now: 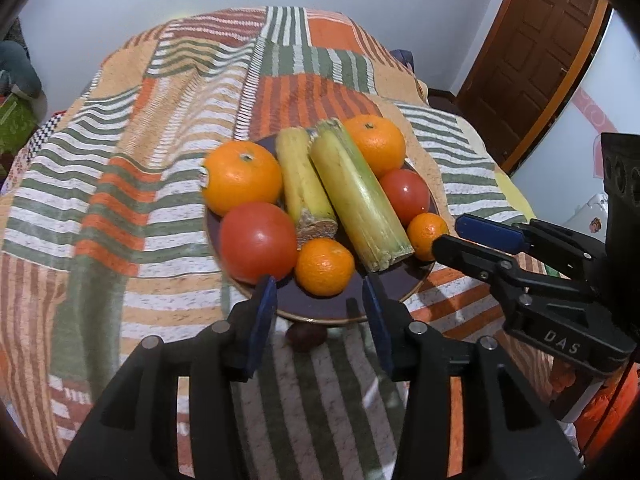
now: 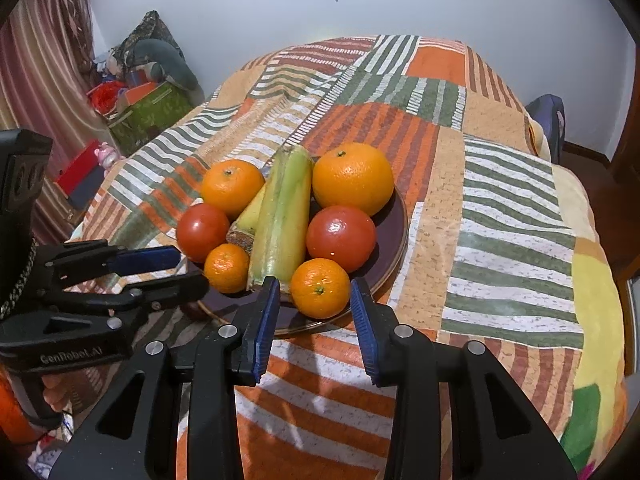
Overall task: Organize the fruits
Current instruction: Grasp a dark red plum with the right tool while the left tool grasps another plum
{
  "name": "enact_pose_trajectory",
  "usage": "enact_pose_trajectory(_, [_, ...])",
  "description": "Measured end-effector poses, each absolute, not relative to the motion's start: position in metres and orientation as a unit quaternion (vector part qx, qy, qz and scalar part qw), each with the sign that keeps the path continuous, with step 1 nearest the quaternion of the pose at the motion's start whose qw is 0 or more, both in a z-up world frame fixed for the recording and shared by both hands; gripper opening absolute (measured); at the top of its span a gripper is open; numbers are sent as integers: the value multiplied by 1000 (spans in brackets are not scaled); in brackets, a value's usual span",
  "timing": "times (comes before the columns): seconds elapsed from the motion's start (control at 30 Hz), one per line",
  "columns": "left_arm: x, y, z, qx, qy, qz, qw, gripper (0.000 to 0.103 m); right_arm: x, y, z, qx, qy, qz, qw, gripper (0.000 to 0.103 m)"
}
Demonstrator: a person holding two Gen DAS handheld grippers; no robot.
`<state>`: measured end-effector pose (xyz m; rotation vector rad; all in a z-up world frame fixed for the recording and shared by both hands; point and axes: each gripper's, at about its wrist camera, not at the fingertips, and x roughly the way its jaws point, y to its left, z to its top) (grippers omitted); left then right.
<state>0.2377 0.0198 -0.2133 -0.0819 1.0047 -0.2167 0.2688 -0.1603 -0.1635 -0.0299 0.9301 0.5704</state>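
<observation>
1. Two grippers hover at the near rim of a dark plate (image 1: 320, 310) piled with fruit, sitting on a striped patchwork cloth (image 1: 120, 184).
2. Hidden bits first: a small dark round thing (image 1: 306, 336) peeks from under the plate's near edge in the left wrist view, too shadowed to identify. From the right wrist view, the thinner stalk (image 2: 250, 216) is mostly tucked behind the thick green stalk (image 2: 284, 216).
3. On the plate: two big oranges (image 1: 242, 176), two tomatoes (image 1: 258, 240), two small mandarins (image 1: 324, 266), stalks down the middle.
4. Left gripper (image 1: 320, 308): jaws spread wide, holding nothing, one mandarin just beyond them.
5. Right gripper (image 2: 316, 308): jaws likewise apart and empty, the near mandarin (image 2: 320, 288) sitting between the blue pads (image 2: 266, 320); whether they touch it, I can't tell.
6. Writing: "DAS" reads on the right gripper's body in the left view; "GenRobot.AI" on the left gripper's body in the right view. A white sticker (image 1: 204, 178) on the big orange is too blurred to read.
</observation>
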Motion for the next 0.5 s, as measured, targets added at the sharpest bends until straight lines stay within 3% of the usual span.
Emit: enact_pose_trajectory(0.5, [215,39,-220,-31,494,-94,864,48,242,-135,-177,-33,465,306,830,33])
